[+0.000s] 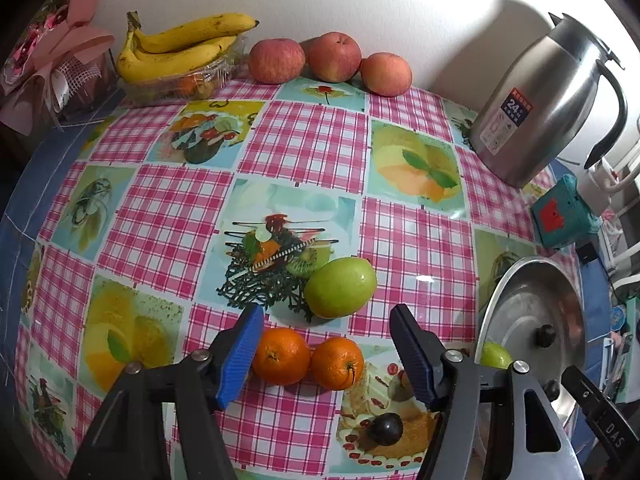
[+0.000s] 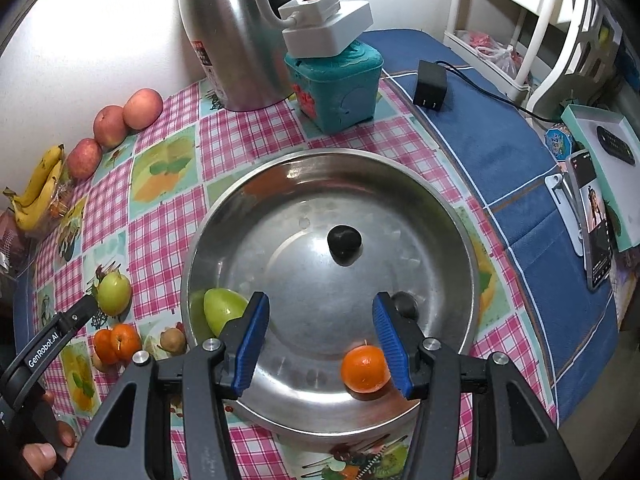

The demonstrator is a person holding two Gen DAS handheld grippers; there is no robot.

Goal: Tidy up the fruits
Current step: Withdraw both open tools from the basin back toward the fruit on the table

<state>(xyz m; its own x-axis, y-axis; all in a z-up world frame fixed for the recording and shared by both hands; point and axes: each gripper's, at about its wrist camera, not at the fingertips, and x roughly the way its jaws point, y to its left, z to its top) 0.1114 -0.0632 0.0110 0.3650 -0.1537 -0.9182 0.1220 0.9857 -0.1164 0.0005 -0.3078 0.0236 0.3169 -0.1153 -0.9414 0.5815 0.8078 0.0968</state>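
Observation:
My left gripper (image 1: 326, 354) is open over two oranges (image 1: 281, 355) (image 1: 337, 362) that lie side by side on the checked tablecloth; a green apple (image 1: 340, 287) lies just beyond them. My right gripper (image 2: 320, 344) is open and empty above a steel dish (image 2: 440, 216). In the dish lie an orange (image 2: 365, 368) by my right finger, a green apple (image 2: 224, 309) at the left wall and a dark knob (image 2: 344, 242) at the centre. The left gripper (image 2: 80, 314) shows at the left of the right wrist view.
Bananas (image 1: 180, 46) in a clear tray and three red apples (image 1: 276, 60) line the back wall. A steel jug (image 1: 540, 108), a teal box (image 2: 336, 88) with a white power strip (image 2: 326, 26), a black adapter (image 2: 430, 84) and a phone (image 2: 596, 224) stand around the dish.

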